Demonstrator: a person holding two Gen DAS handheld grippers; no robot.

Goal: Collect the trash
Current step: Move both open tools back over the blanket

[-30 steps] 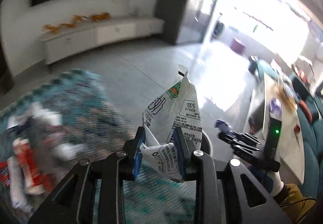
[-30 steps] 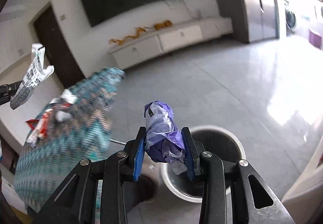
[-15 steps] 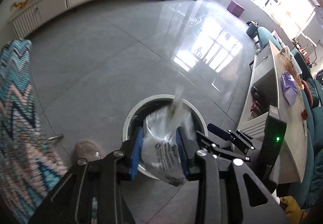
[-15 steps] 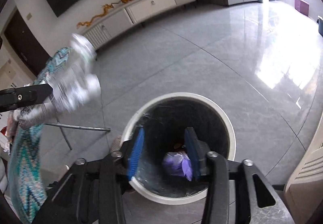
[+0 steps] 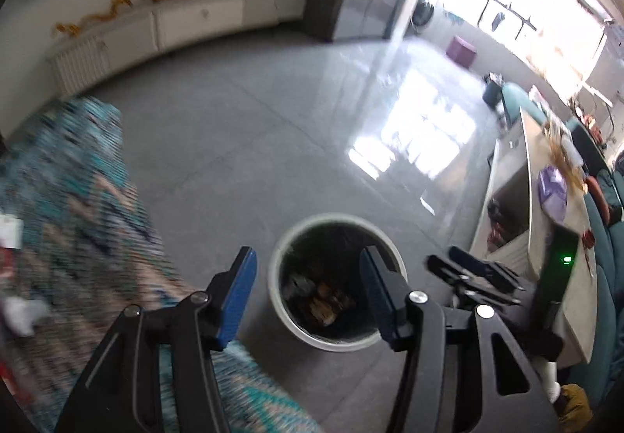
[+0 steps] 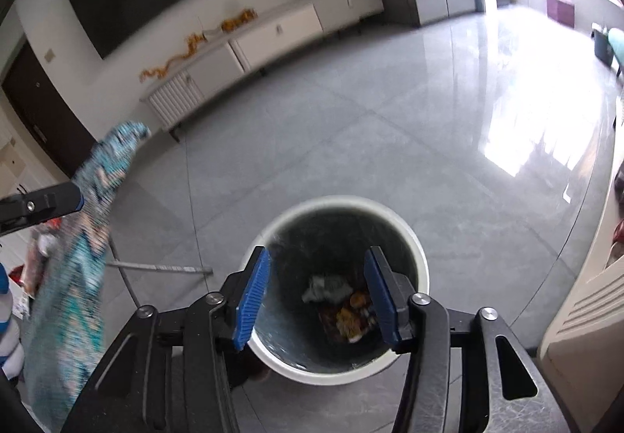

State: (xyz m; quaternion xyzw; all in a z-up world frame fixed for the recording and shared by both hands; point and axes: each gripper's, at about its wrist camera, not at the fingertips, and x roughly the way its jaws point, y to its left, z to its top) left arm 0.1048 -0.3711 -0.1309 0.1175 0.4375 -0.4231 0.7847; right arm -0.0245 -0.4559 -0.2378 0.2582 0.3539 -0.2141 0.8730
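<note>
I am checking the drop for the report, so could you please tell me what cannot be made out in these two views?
- Left wrist view: the litter on the patterned cloth is motion-blurred; single items are unreadable.
- Both views: the trash bin is dark inside; the pieces cannot be identified, and the right tool fingers cover part of the opening.
- Right wrist view: only a fingertip of the left tool shows; the frame edge cuts off the rest.

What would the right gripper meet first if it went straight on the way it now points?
Probably the trash at the bottom of the bin: the open, empty right gripper points into its mouth, though depth is unclear.
</note>
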